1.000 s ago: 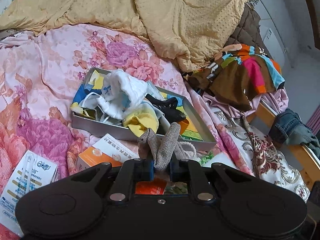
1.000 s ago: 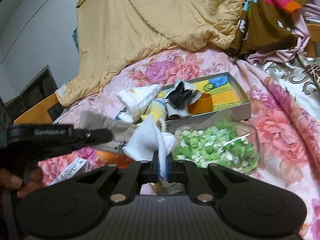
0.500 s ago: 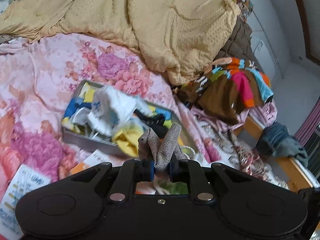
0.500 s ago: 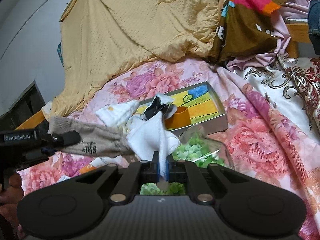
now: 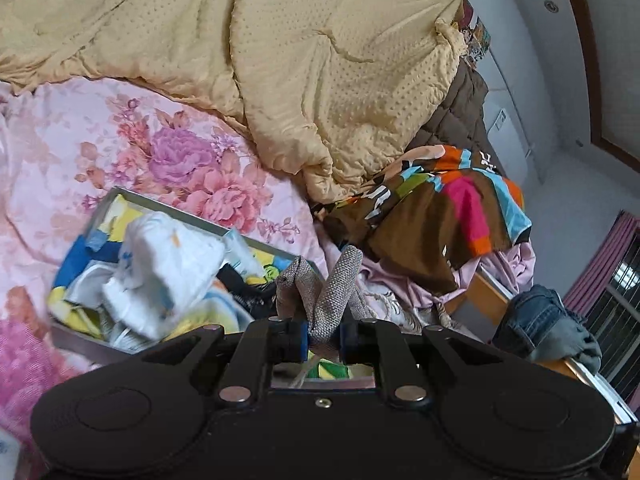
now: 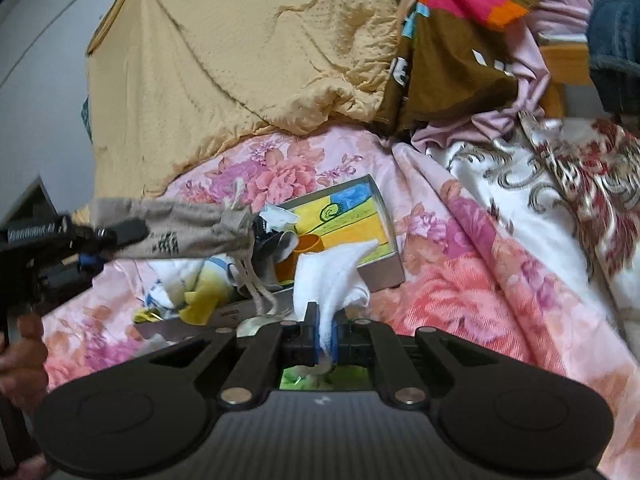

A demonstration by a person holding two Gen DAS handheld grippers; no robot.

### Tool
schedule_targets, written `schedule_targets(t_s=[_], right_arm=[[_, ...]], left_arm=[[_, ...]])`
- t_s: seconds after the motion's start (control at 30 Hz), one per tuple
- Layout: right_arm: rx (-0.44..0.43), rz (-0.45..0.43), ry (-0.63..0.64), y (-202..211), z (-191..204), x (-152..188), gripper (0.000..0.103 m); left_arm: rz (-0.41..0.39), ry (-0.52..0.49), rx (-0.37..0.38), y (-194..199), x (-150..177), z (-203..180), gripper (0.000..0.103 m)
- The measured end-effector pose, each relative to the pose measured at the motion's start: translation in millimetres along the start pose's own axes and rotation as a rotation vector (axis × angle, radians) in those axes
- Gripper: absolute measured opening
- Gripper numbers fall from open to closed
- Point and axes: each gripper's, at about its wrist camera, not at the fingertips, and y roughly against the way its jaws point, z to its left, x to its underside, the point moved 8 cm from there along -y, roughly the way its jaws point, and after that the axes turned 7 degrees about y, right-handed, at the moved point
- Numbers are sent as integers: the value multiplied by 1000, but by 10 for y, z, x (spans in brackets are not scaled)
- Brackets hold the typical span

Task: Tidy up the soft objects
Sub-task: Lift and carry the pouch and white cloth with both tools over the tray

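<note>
The left gripper [image 5: 323,338] pinches a grey drawstring pouch [image 6: 180,228] above the tray [image 6: 384,268] on the bed, apparently for filling. The right gripper [image 6: 325,334] clamps a white cloth [image 6: 332,276] just beside the tray.

both tools are matte black plastic. the left gripper [image 5: 323,338] has a wide body with two round raised discs at its corners, two angled linkage arms each pinned by a silver rivet, a small brass screw at centre, and blue pads [image 5: 303,338] inside its fingers. the right gripper [image 6: 327,334] has the same build, with a ribbed grey top and blue pads. seen from the side, the left gripper carries pale lettering, too blurred to read.
</note>
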Motion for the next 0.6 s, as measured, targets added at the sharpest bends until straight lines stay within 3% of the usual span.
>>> schedule_targets(t_s=[0.4,0.6], right_arm=[[53,19,211,-648,-56,-617,6],[84,88,317,-1107,-44,-694,6]], left_arm=[[-109,-12,8,-660,-360,70,14],[-52,-15,-63,-1162,-286,194,14]])
